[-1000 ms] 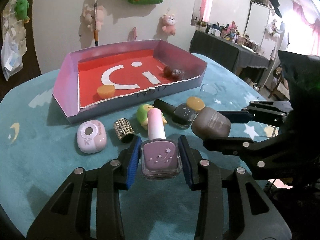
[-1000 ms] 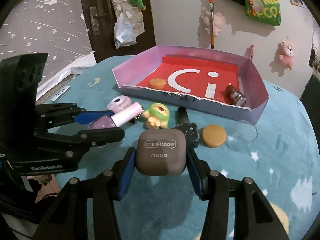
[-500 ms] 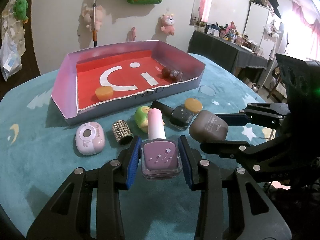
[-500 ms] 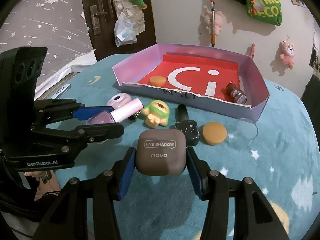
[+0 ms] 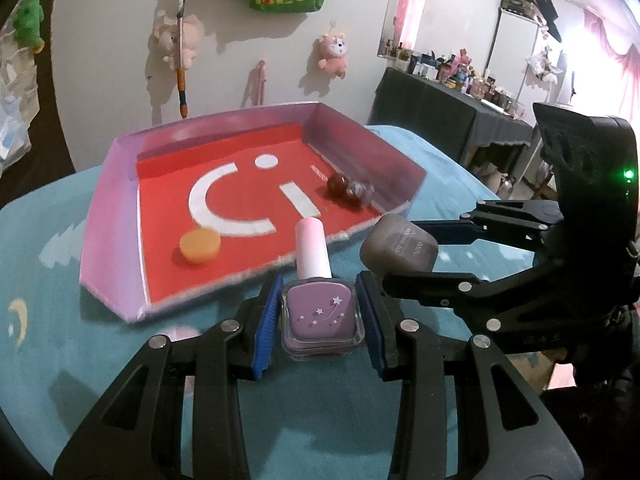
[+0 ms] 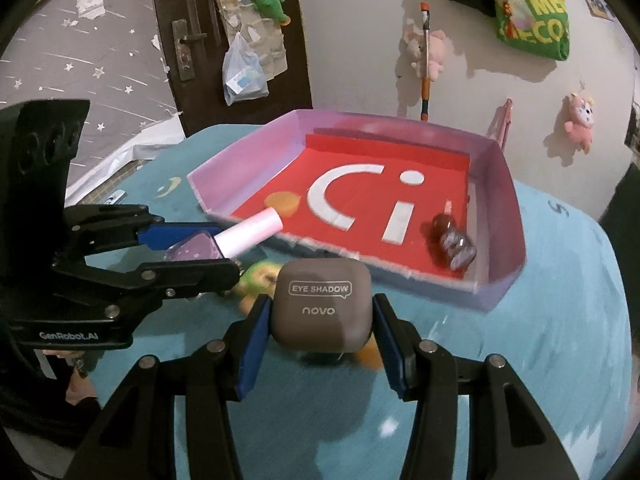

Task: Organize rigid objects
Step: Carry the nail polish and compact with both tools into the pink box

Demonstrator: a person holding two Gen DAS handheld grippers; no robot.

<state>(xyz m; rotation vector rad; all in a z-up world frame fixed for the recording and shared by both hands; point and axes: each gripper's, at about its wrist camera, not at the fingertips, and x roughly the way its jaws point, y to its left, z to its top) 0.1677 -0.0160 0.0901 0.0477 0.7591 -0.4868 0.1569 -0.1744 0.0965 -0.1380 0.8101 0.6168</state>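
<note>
My left gripper (image 5: 320,312) is shut on a purple nail polish bottle (image 5: 322,320) with a pale pink cap, held above the table just short of the box's near wall. To its right my right gripper (image 6: 318,320) is shut on a brown eye shadow case (image 6: 320,312), also lifted. Both show in each other's view: the case (image 5: 398,248) and the bottle (image 6: 224,242). The lilac box (image 5: 108,216) with a red floor holds an orange disc (image 5: 199,245) and a dark red bottle (image 5: 352,190).
A teal cloth with moon and star prints covers the table (image 5: 48,380). A green toy (image 6: 256,278) and an orange disc (image 6: 370,354) lie on it beneath the grippers, mostly hidden. Plush toys hang on the wall behind; a door stands at the back left.
Both grippers have moved forward together toward the box, each still gripping its item. The loose items on the cloth have slipped under and behind the fingers.
</note>
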